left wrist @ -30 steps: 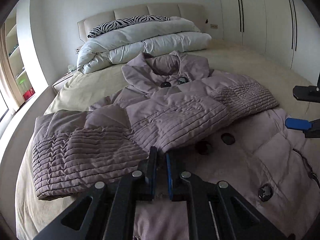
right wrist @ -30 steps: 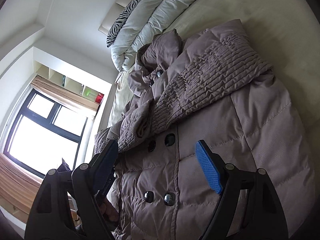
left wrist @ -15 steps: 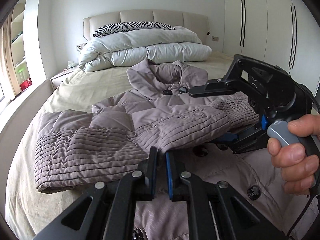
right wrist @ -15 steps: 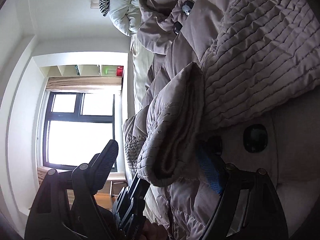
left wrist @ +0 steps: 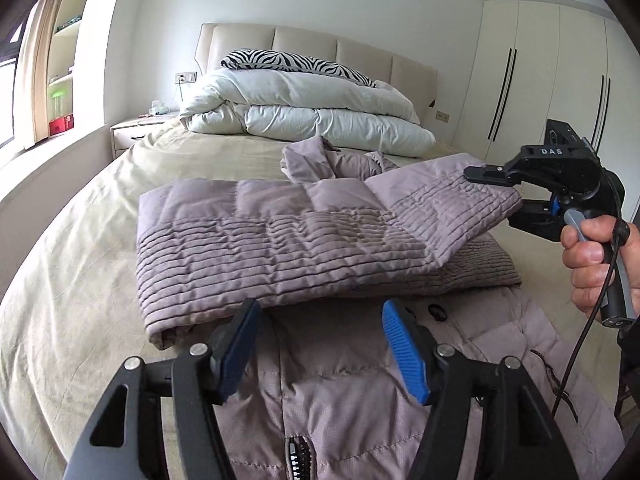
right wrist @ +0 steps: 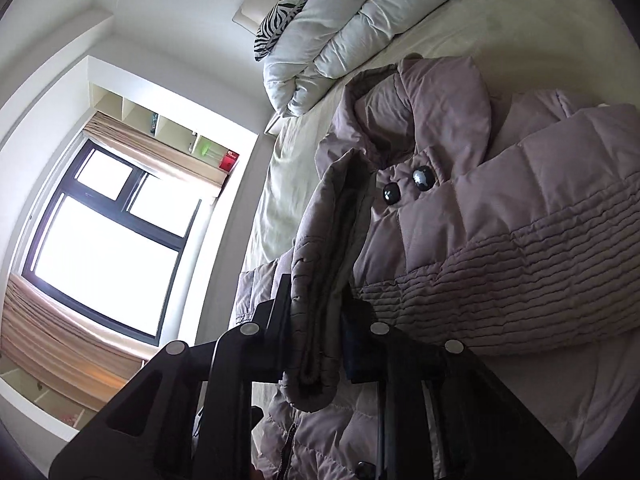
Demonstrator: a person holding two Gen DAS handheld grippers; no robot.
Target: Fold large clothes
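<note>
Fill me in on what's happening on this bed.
A person is folding a coat spread on the bed, a gripper in each hand. The right gripper is shut on a sleeve cuff and holds it lifted over the coat. The left gripper hangs open above the zipper end, holding nothing. A duvet is piled at the headboard.

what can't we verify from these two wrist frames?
- Blue pads of the right gripper: right wrist view, buried behind the quilted cuff of the mauve puffer coat.
- Coat hem: both views, cut off by the bottom edge and the open left gripper.
- Coat front under the folded sleeves: left wrist view, covered.
- Items on the window shelves: too small.
</note>
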